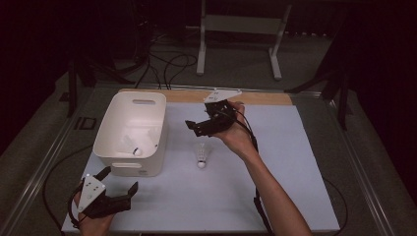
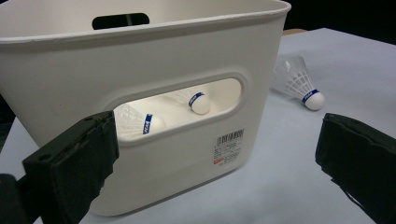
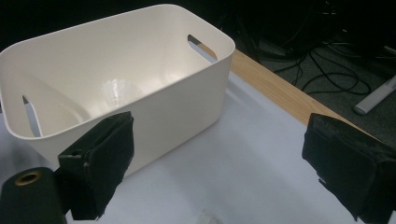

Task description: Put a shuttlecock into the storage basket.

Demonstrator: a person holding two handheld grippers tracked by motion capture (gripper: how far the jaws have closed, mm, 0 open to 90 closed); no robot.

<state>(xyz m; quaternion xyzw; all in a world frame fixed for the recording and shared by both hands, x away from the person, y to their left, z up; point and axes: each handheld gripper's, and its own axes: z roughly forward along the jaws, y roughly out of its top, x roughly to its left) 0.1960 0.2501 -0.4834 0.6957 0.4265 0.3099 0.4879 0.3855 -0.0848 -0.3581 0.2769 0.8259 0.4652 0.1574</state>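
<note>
Left gripper view reveals shuttlecocks inside bin.

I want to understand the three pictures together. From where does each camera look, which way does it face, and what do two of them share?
High view: above the person's side, facing forward and down on the table; both forearms, left gripper and right gripper show, both open.
Left gripper view: low at the table's near edge, facing the white bin through its handle slot; its own two jaws show.
Right gripper view: raised, facing the bin's side and inside; its own jaws show.
Shared: the high and left gripper views both show the shuttlecock lying on the table beside the bin.
</note>
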